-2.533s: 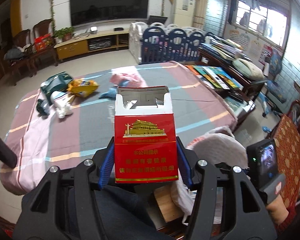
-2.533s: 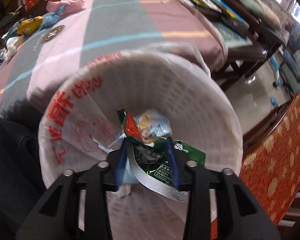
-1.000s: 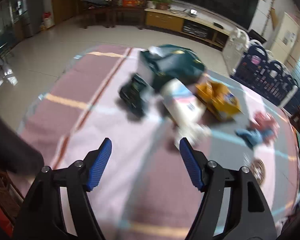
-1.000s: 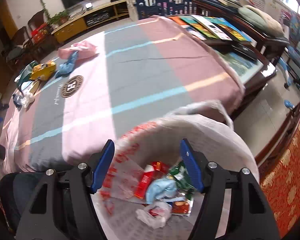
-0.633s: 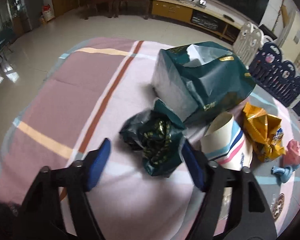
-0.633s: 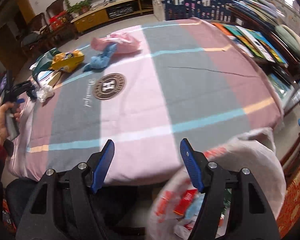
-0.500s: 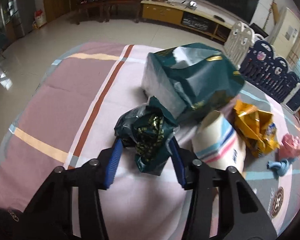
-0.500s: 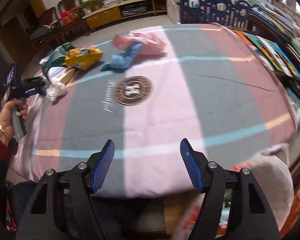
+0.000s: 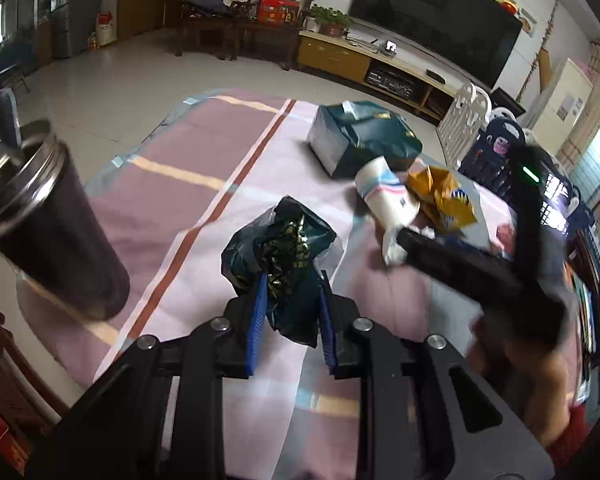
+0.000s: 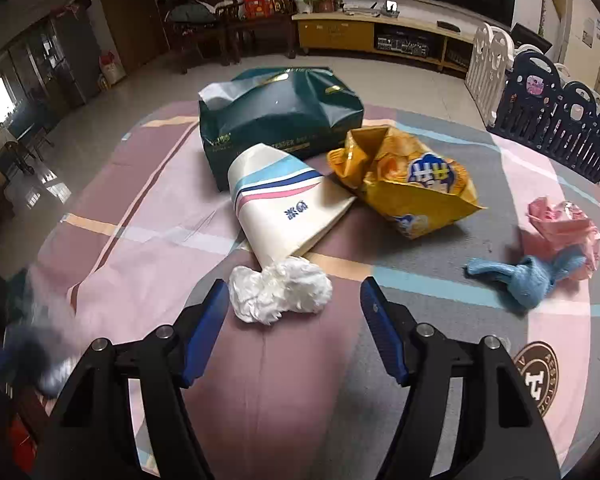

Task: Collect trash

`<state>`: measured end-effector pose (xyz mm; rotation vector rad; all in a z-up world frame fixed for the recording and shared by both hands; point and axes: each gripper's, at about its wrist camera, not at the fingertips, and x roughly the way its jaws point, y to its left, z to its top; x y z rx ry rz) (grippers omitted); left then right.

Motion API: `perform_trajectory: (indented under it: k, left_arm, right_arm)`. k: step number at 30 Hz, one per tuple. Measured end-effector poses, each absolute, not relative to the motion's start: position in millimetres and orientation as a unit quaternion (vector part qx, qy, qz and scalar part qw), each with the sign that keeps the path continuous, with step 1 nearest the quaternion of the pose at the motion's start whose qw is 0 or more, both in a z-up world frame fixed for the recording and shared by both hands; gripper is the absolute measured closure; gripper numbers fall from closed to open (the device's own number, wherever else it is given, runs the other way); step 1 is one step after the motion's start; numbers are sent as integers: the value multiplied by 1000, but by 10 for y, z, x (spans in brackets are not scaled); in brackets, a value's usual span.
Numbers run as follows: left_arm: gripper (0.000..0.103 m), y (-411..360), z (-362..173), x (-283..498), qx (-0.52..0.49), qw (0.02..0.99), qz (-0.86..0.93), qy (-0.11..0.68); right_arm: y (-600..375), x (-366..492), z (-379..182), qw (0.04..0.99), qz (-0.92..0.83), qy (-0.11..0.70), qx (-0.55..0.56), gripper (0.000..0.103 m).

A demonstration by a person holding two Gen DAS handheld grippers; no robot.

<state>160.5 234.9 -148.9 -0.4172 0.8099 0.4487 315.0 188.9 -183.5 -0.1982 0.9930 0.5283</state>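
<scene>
My left gripper (image 9: 290, 312) is shut on a crumpled dark green wrapper (image 9: 278, 248) and holds it just above the striped tablecloth. My right gripper (image 10: 292, 320) is open, its fingers on either side of a white crumpled tissue (image 10: 278, 290) on the cloth. Behind the tissue lie a flattened white paper cup with blue and pink stripes (image 10: 288, 208), a yellow snack bag (image 10: 408, 184) and a dark green tissue pack (image 10: 280, 120). The right gripper also shows blurred in the left wrist view (image 9: 404, 242).
A dark steel tumbler (image 9: 48, 232) stands at the table's left edge. A pink crumpled wrapper (image 10: 564, 228) and a blue cloth scrap (image 10: 520, 276) lie to the right. A navy and white playpen fence (image 10: 548, 112) stands beyond the table.
My left gripper has closed on the dark green wrapper and pulled back with it. My right gripper has swung from the white bag across the table to the tissue.
</scene>
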Motion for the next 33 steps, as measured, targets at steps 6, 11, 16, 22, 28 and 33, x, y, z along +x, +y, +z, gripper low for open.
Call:
perform_trajectory:
  k: [6, 11, 16, 22, 28, 33]
  left_arm:
    - [78, 2067, -1489, 1411, -176, 882, 208, 385]
    - [78, 1814, -1418, 1276, -156, 891, 190, 381]
    - [78, 1583, -1294, 1128, -142, 901, 170, 374]
    - [78, 1323, -1162, 1036, -123, 912, 141, 366]
    - [78, 1134, -1100, 994, -110, 917, 121, 365]
    - [78, 1033, -1083, 978, -106, 918, 109, 367]
  right_arm:
    - [1950, 3089, -2011, 833, 234, 483, -132, 76]
    - [1675, 2869, -1859, 838, 237, 475, -125, 89]
    - [1169, 2572, -1554, 854, 233, 455, -99, 89]
    - [508, 2153, -1331, 871, 207, 437, -80, 89]
    - [99, 1890, -1452, 872, 174, 451, -70, 89]
    - [-93, 1821, -1468, 873, 161, 458, -48, 89]
